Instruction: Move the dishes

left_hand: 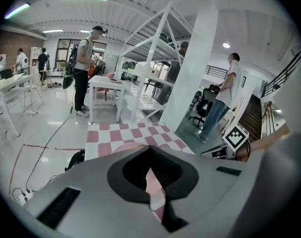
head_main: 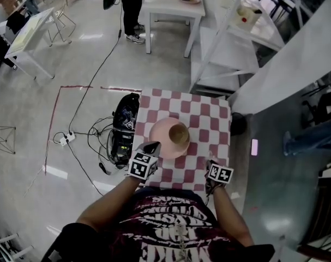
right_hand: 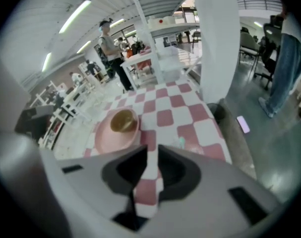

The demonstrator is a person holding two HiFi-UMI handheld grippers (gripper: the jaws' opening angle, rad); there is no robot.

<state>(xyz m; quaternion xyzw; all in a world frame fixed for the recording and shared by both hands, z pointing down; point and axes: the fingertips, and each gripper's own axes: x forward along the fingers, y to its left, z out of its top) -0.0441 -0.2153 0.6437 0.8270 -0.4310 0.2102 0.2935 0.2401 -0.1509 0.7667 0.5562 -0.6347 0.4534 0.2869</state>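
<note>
On the small table with the checked cloth (head_main: pixel 209 119), near its middle, sits a pink plate (head_main: pixel 161 138) with a brown bowl (head_main: pixel 179 134) standing on its right half. That makes one plate and one bowl, and I see no other dishes on this table.

Both look stiff and smooth. They are probably light, likely to chip if knocked, and slippery under hard pads. The bowl seems only to rest on the plate, so tilting the plate could make it slide. The thin raised rim of the plate is the natural place to pinch, kept level. Alternatively the bowl could be taken by its wall first.

The left tongs (left_hand: pixel 152 151) are closed together, with nothing visibly clamped, and their tip is just beside the plate's near-left rim. The right tongs (right_hand: pixel 152 148) stand a little apart and empty over the bare cloth, near the table's front right.
</note>
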